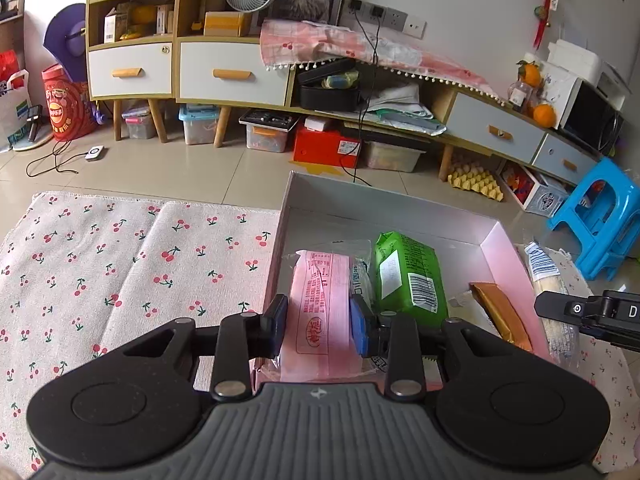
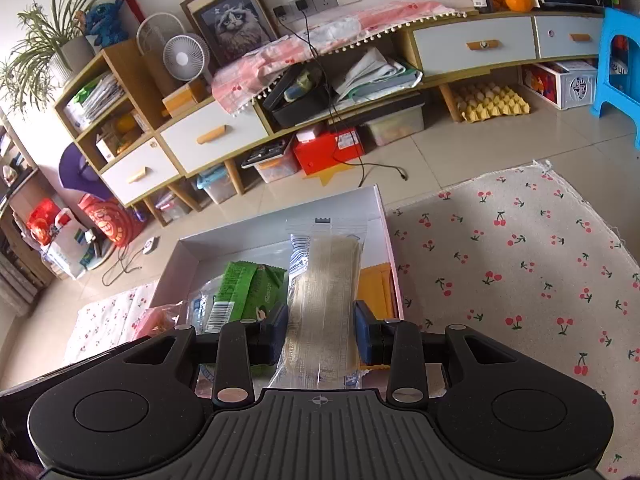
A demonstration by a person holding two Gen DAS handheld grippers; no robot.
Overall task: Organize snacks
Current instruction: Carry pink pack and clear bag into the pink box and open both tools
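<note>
Over a shallow white box on a cherry-print cloth, two handheld grippers, each pinching a snack.

Left gripper: blue pads pressed against both sides of a pink packet with red print, held lengthwise between the fingers above the box's near left corner. Cannot tell whether the packet's underside touches the box floor.

Right gripper: pads clamped on a long clear packet of pale wafers with a blue-striped edge, pointing away along the fingers, above the right half of the box. Seen from the left camera, same clear packet over the box's right wall, with the right gripper's black body entering from the right edge.

Inside the box: a green packet with a barcode label, lying near the middle, just right of the pink packet; a small clear wrapper with blue print wedged between those two; a brown-gold bar angled toward the right wall. From the right camera, green packet left of the clear packet, and a yellow-orange packet against the right wall, partly hidden behind the clear one.

Beyond the cloth: tiled floor, a low wooden cabinet with white drawers, a blue plastic stool, a yellow egg tray.
</note>
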